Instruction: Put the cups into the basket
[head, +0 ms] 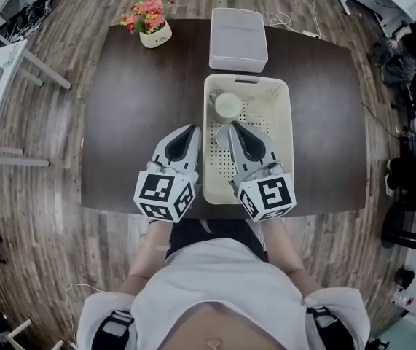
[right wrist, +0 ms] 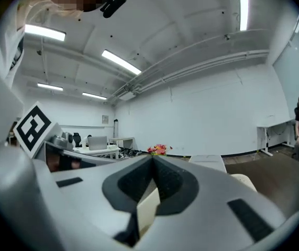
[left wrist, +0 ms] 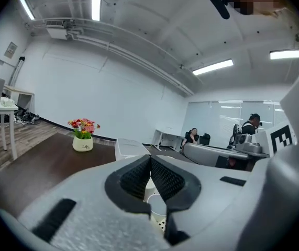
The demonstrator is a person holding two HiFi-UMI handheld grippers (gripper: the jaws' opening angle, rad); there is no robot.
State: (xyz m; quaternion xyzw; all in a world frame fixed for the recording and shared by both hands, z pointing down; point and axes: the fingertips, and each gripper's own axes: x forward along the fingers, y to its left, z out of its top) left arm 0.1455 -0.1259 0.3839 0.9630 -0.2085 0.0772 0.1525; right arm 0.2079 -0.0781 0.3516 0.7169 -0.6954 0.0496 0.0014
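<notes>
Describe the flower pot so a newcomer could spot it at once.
Start at the dark table. On its far side, left of the pale box that sits behind the basket, stands a small white pot of red, pink and yellow flowers. Nothing else on the table is colourful.

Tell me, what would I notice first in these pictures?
Two grey grippers with black-and-white marker cubes jump out first, both shut: the left gripper above the dark table, the right gripper above the cream basket. A white cup sits in the basket, and a pot of bright flowers stands at the table's far left corner.
</notes>
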